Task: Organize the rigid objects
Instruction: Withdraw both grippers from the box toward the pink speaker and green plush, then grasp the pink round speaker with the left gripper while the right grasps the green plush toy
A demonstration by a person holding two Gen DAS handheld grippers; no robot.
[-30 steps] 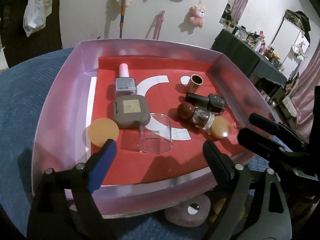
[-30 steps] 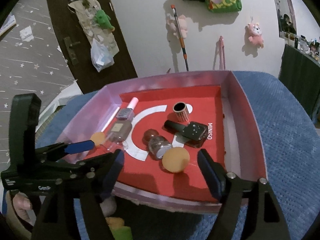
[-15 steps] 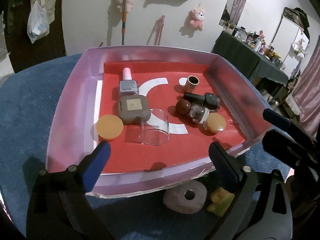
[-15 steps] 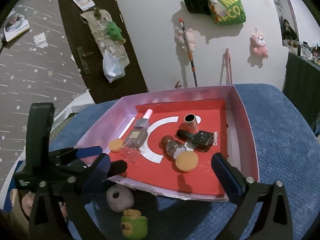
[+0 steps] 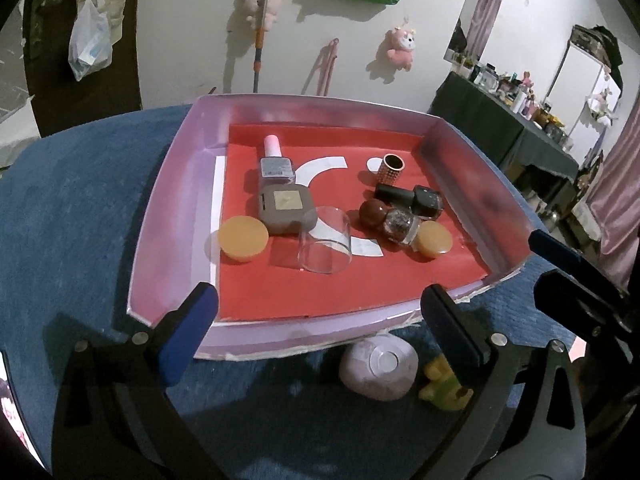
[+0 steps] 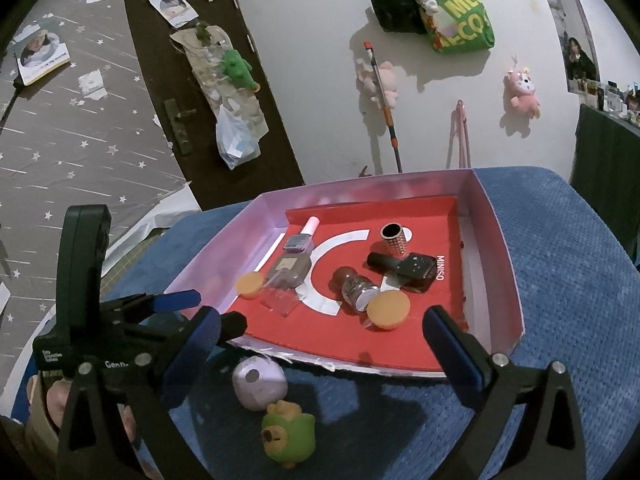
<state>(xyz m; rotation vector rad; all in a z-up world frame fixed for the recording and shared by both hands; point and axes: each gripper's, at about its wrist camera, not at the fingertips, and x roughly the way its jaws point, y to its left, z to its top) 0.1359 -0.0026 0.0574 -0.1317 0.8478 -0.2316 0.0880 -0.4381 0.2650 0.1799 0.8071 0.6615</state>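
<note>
A pink-walled tray with a red floor holds a pink-capped bottle, a taupe square case, a clear cup on its side, two orange discs, a black bottle, a brown-capped glitter bottle and a studded copper ring. In front of the tray, on the blue cloth, lie a lilac round toy and a green figure. My left gripper and right gripper both stand open and empty at the tray's near edge.
The blue cloth covers the surface all around the tray. A white wall with hanging plush toys and a mop stands behind. A dark door is at the left, and a cluttered dark table at the right.
Both grippers opened wider and drew back from the tray, rising a little. The lilac toy and green figure in front of the tray came into fuller view. The tray's contents stayed put.
</note>
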